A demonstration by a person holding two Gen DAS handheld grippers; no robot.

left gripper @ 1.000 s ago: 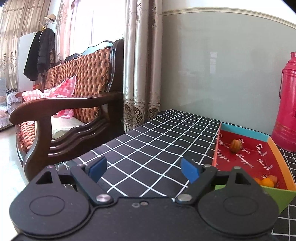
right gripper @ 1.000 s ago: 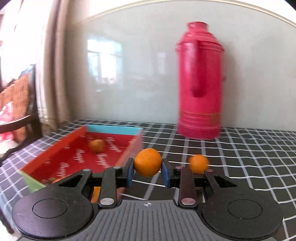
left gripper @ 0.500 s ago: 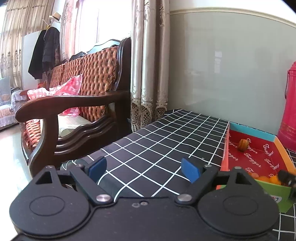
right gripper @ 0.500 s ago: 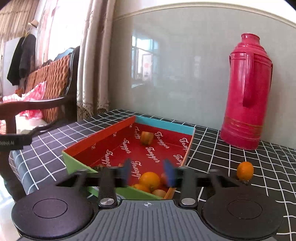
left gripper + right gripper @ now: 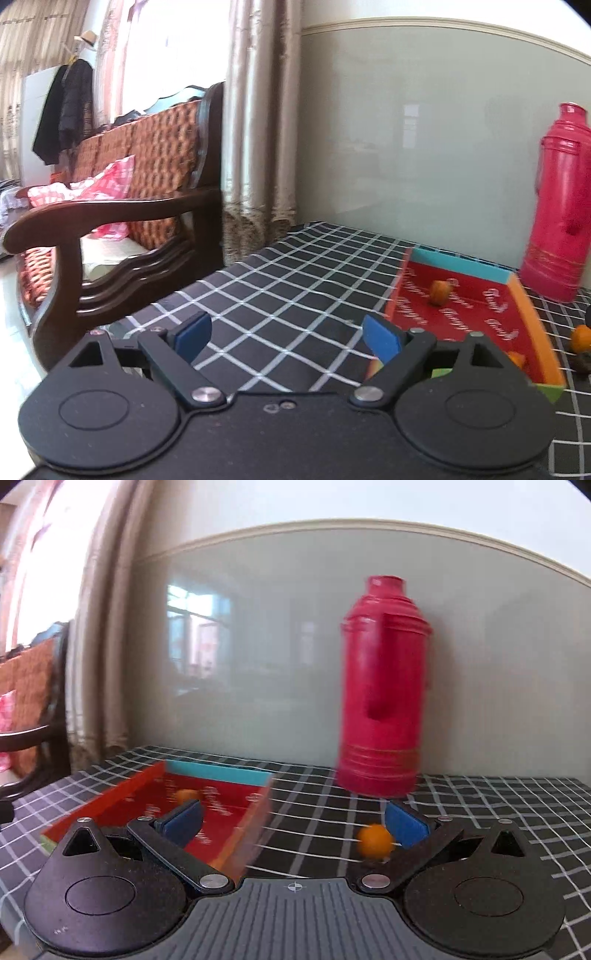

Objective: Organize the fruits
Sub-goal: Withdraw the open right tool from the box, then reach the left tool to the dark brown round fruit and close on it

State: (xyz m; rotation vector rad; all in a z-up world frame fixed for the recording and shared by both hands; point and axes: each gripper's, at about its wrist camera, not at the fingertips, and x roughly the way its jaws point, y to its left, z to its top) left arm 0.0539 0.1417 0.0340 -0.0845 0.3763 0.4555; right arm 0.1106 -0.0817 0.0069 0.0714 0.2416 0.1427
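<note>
A red tray point(image 5: 532, 332) with a blue far wall and an orange right wall lies on the black checked tablecloth point(image 5: 295, 277). One brownish-orange fruit point(image 5: 439, 291) rests in its far part, and another orange point(image 5: 517, 358) shows at its near right corner. A loose orange point(image 5: 375, 841) sits on the cloth right of the tray point(image 5: 218, 770), in front of my right gripper's right pad and not pressed by it. My right gripper point(image 5: 293, 823) has its jaws opening wide and holds nothing. My left gripper point(image 5: 287, 334) is open and empty, left of the tray.
A tall red thermos point(image 5: 384, 701) stands against the wall behind the tray's right end. A wooden sofa point(image 5: 110, 221) with a red checked cushion and a curtain point(image 5: 258, 129) lie beyond the table's left edge.
The right gripper held an orange a second ago; its jaws have spread and the orange is gone from them. Its view swung over the tray and back right. The left view shifted slightly.
</note>
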